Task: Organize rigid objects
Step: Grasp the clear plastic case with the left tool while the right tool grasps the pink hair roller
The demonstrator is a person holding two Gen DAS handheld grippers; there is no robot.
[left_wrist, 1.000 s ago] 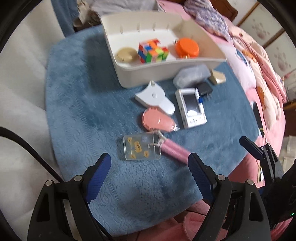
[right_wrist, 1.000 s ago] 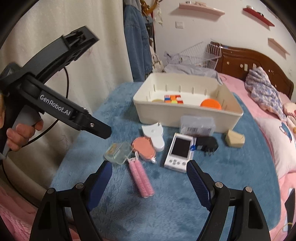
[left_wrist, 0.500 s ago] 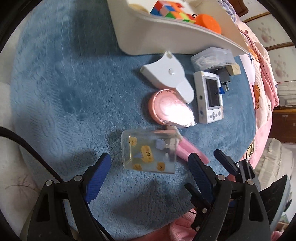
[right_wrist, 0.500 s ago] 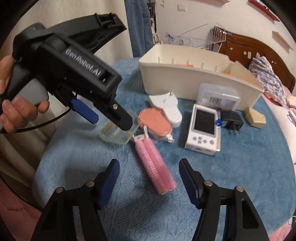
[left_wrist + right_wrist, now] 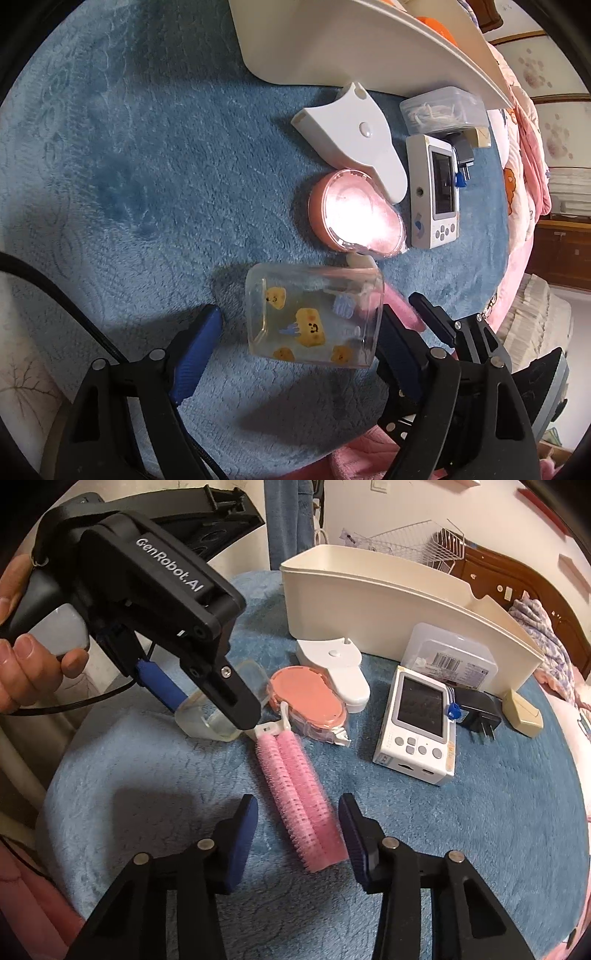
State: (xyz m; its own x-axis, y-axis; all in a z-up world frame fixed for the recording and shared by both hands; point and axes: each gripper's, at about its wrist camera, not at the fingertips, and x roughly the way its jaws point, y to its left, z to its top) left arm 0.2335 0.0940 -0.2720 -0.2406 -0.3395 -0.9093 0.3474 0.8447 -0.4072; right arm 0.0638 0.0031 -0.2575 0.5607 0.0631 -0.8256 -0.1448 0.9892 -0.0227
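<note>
Blue plush cloth (image 5: 480, 830) covers the table; we find most items outside the white bin (image 5: 369, 602) at twelve o'clock. Left gripper (image 5: 299, 328) is closing around the clear sticker case (image 5: 314, 317), contact seemingly incomplete. Right gripper (image 5: 297, 823) is closing around the pink roller clip (image 5: 299, 790), pads not yet pressing. Sorting remains largely undone.

The right gripper (image 5: 297, 825) is closing around the near end of the pink hair roller (image 5: 297, 801), pads not yet pressing. The left gripper (image 5: 207, 705) straddles a clear box (image 5: 221, 705). A white bin (image 5: 369, 602) stands behind.
</note>
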